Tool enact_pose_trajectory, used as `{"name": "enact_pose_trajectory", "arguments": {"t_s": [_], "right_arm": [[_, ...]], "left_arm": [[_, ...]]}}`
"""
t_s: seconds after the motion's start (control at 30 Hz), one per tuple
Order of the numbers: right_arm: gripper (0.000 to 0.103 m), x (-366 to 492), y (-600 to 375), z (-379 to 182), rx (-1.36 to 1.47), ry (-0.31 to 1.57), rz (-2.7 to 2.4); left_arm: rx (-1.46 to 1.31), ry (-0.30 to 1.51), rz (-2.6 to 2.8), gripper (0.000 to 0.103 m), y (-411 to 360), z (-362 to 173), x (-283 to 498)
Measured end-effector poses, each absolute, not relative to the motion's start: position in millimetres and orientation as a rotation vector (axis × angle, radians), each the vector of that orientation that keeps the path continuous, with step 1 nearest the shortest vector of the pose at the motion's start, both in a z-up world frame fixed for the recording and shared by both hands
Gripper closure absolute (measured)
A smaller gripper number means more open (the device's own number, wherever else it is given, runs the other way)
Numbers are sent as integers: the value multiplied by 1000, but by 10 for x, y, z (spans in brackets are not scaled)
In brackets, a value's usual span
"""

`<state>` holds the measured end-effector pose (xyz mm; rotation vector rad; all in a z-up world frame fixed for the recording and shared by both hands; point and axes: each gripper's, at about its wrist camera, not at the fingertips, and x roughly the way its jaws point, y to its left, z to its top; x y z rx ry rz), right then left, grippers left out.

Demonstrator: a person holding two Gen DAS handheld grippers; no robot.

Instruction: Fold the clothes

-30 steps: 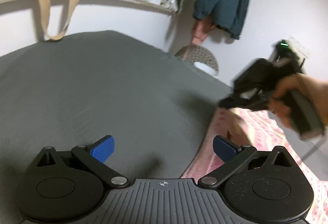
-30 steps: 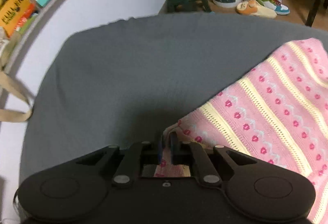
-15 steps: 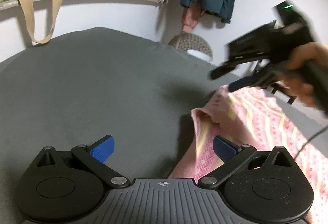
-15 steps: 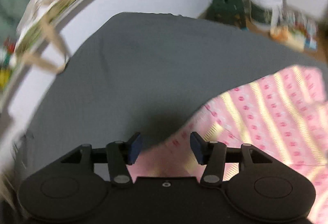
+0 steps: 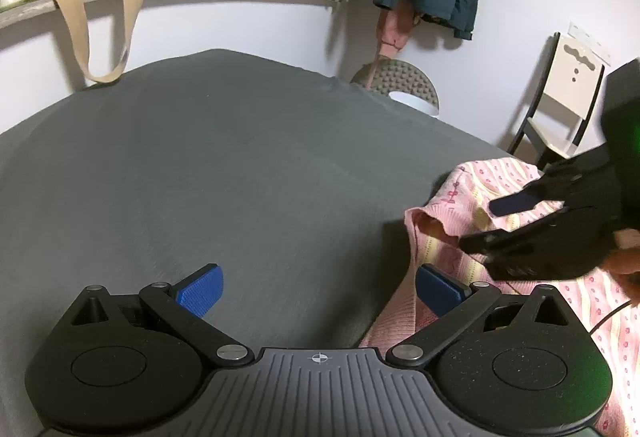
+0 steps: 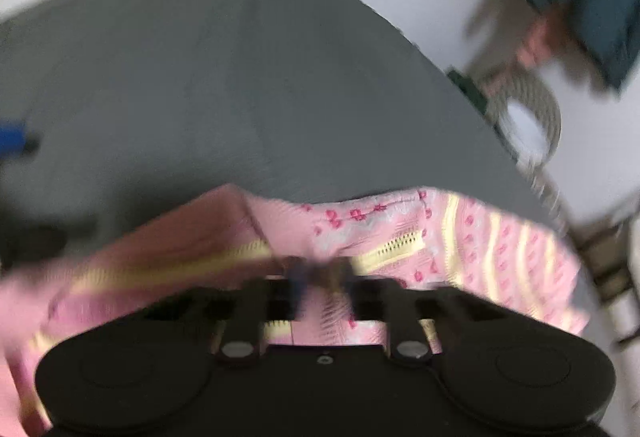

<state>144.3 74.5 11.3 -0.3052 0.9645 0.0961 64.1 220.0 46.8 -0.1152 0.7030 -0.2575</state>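
A pink knit garment (image 5: pixel 452 205) with yellow stripes and small red flowers lies at the right side of a grey cloth-covered surface (image 5: pixel 224 165), its near corner lifted and rumpled. The right gripper (image 6: pixel 320 273) sits over that corner with its fingers drawn narrow; the view is blurred, so whether they pinch the knit cannot be told. The left gripper (image 5: pixel 318 289) is spread wide over bare grey cloth, its right pad (image 5: pixel 438 289) just beside the garment's edge.
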Motion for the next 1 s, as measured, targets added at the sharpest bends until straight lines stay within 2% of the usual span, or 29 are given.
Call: {"name": "enact_pose_trajectory", "arguments": {"t_s": [0.23, 0.43, 0.5, 0.53, 0.57, 0.67, 0.8, 1.0], "right_arm": [[98, 1788, 456, 186, 14, 929, 65], [98, 2124, 418, 133, 98, 971, 51], [94, 2148, 349, 128, 118, 1000, 39], [87, 2113, 314, 179, 131, 999, 48], [73, 2044, 270, 272, 148, 986, 76], [50, 1722, 96, 659, 185, 916, 131], [44, 1018, -401, 1185, 294, 833, 110], [42, -691, -921, 1698, 615, 720, 18]], "left_arm": [[-126, 708, -260, 1, 2201, 462, 654], [-125, 713, -254, 1, 2205, 446, 662], [-118, 720, -258, 1, 2186, 433, 674], [-114, 723, -260, 1, 2175, 426, 680], [-110, 726, -261, 1, 2168, 422, 683], [-112, 728, -260, 1, 2170, 433, 680], [-132, 721, -254, 1, 2217, 464, 688], [-168, 710, -259, 1, 2244, 533, 699]]}}
